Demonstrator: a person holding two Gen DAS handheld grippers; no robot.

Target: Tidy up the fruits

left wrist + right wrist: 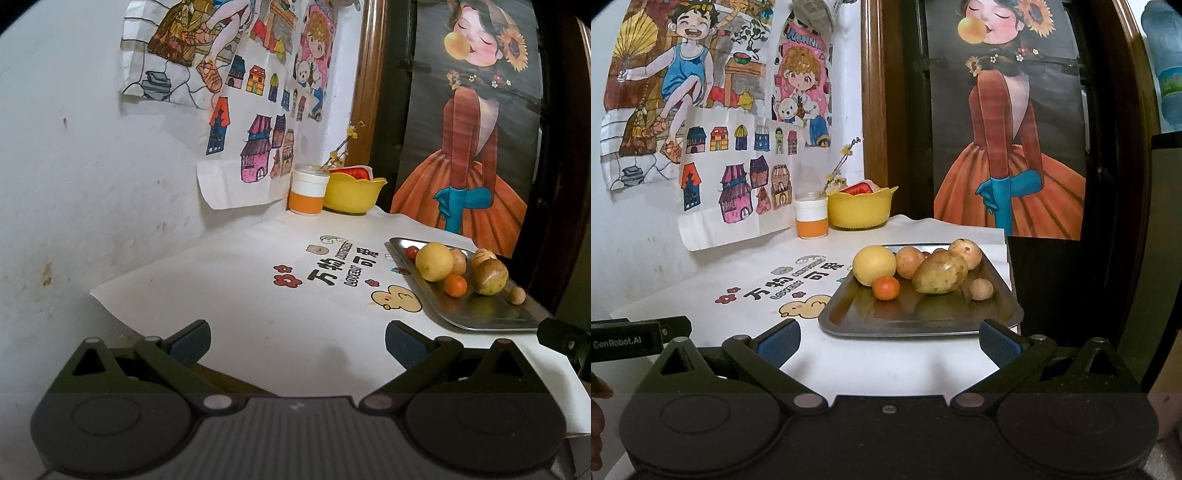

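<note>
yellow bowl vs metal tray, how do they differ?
The yellow bowl is deep, rounded and bright plastic-looking; the metal tray is flat, rectangular and reflective. The bowl sits at the back by the wall, beside the orange-and-white cup; the tray lies nearer, by the table's right edge. The bowl holds something red; the tray holds the fruits, including a small orange. Both rest on the white table cover.

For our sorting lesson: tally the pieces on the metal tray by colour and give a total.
Yellow: 1, the big round fruit
Orange: 1, the small mandarin
Red: 1, the cherry tomato
Brownish or tan: 4, largest, two behind, small one
Total: 7
</note>
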